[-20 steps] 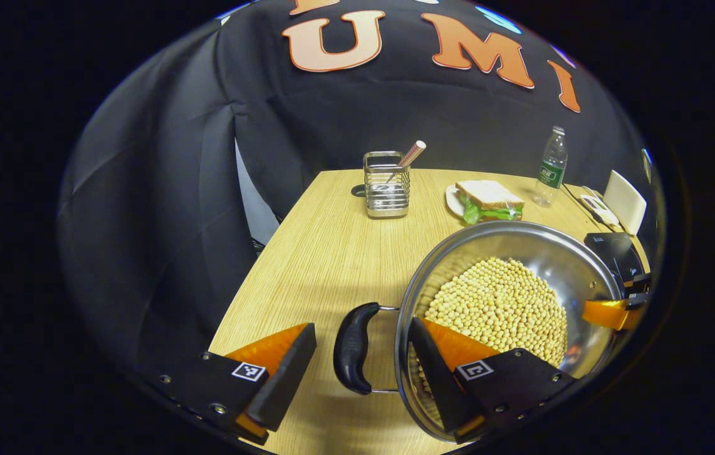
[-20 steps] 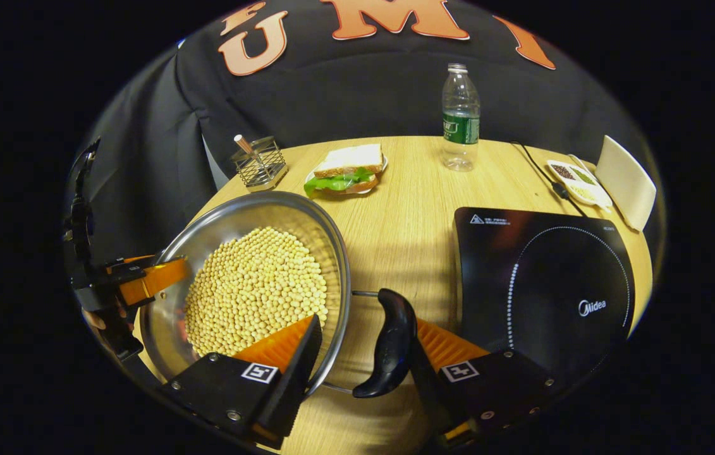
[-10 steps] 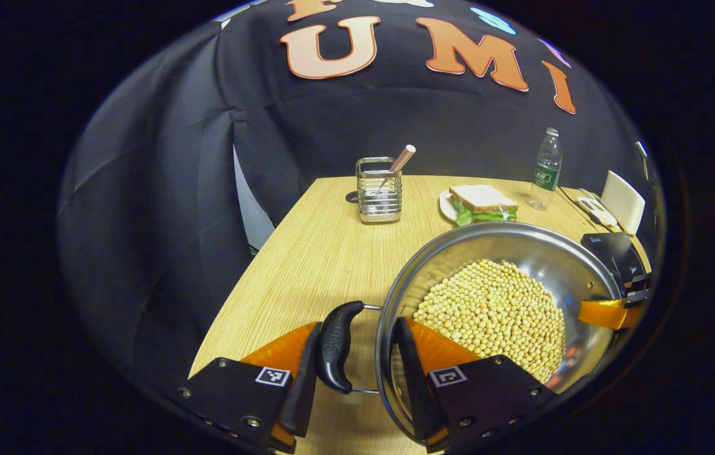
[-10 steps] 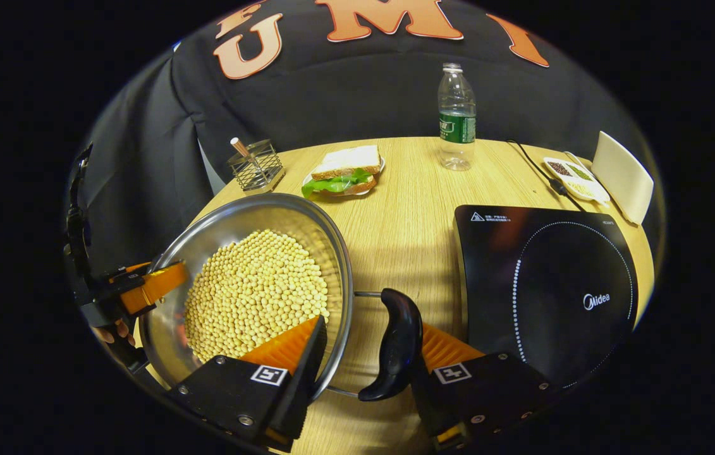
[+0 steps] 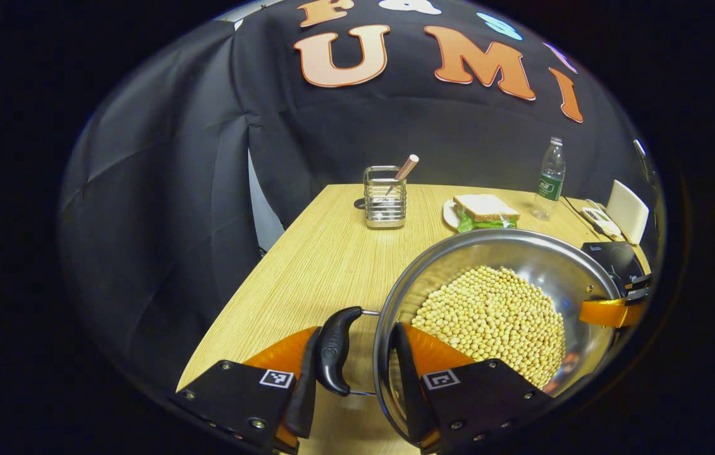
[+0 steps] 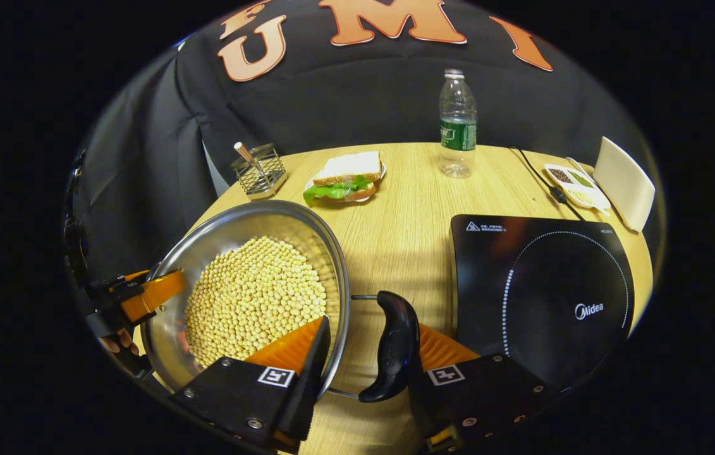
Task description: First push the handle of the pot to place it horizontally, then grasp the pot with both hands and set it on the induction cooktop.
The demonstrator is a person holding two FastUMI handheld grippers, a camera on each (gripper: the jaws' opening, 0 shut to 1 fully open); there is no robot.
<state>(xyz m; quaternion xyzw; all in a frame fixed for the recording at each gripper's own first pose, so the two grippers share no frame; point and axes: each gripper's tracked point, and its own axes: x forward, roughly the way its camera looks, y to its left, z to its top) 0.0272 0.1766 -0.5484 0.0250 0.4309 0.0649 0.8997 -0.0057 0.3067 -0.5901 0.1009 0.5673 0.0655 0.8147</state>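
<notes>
Left gripper view has the pot (image 5: 496, 303), full of beans, with both handles lying flat; the left gripper (image 5: 351, 379) straddles rim and handle, fingers touching but grip unclear. Right gripper (image 6: 363, 373) does likewise opposite, induction cooktop (image 6: 540, 284) waiting just beyond it, the carry left to do.

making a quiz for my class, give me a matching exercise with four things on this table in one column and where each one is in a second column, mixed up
Things:
1. soybeans
2. sandwich
3. pen
4. water bottle

Places:
A. on a small white plate
B. standing bare on the table's far side
C. inside the steel pot
D. in the wire holder

Pairs: 1-C, 2-A, 3-D, 4-B
</notes>
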